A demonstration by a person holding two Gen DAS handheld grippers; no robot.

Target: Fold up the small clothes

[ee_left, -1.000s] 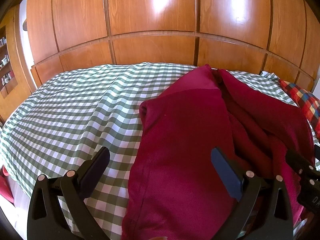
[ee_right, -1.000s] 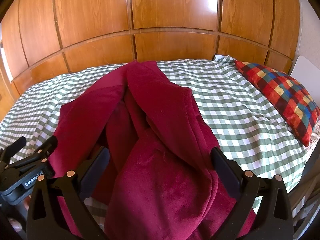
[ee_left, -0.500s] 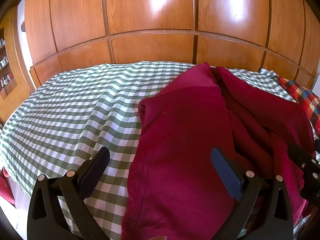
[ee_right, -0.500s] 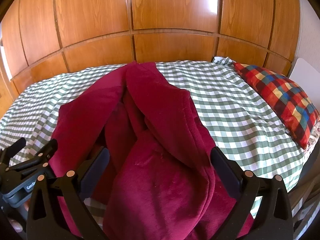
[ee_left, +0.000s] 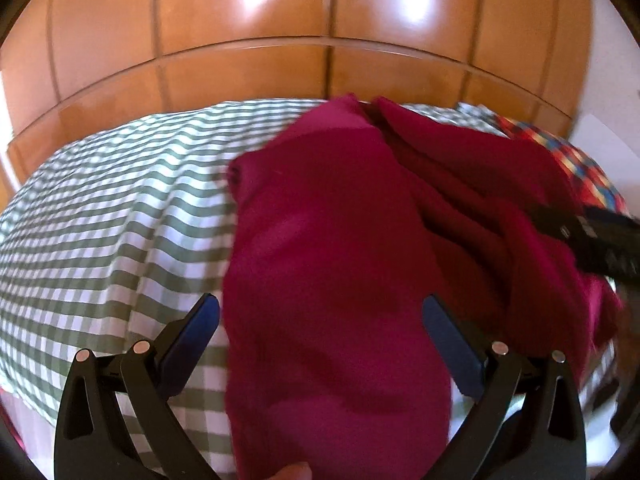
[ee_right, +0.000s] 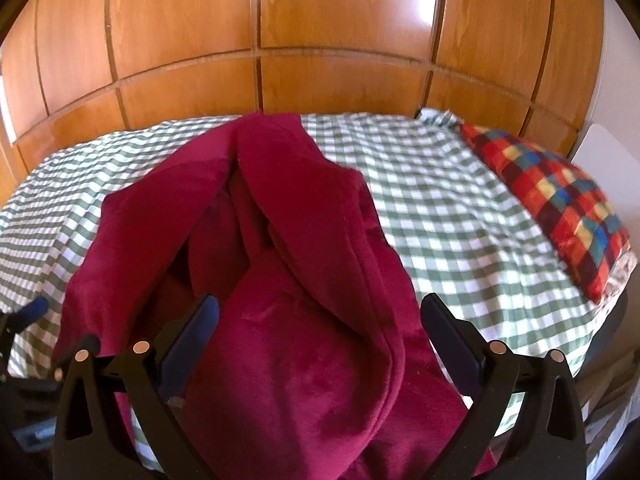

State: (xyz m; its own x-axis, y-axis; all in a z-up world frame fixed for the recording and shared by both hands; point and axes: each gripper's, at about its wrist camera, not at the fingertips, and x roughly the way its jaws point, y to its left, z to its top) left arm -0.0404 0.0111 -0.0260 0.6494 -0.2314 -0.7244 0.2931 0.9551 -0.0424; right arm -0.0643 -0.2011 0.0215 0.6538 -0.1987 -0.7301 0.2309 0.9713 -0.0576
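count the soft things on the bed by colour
dark red garment: 1
red, blue and yellow checked pillow: 1
green and white checked sheet: 1
total: 3

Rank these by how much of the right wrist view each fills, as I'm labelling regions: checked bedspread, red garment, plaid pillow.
1. red garment, though nearness to the camera inflates it
2. checked bedspread, close behind the garment, so that order is unsure
3. plaid pillow, clearly smallest

We see a bed under a green-checked sheet [ee_right: 440, 216], a multicoloured checked pillow [ee_right: 560, 200] at its right, and glossy wooden wall panels [ee_right: 340, 20] catching light behind.
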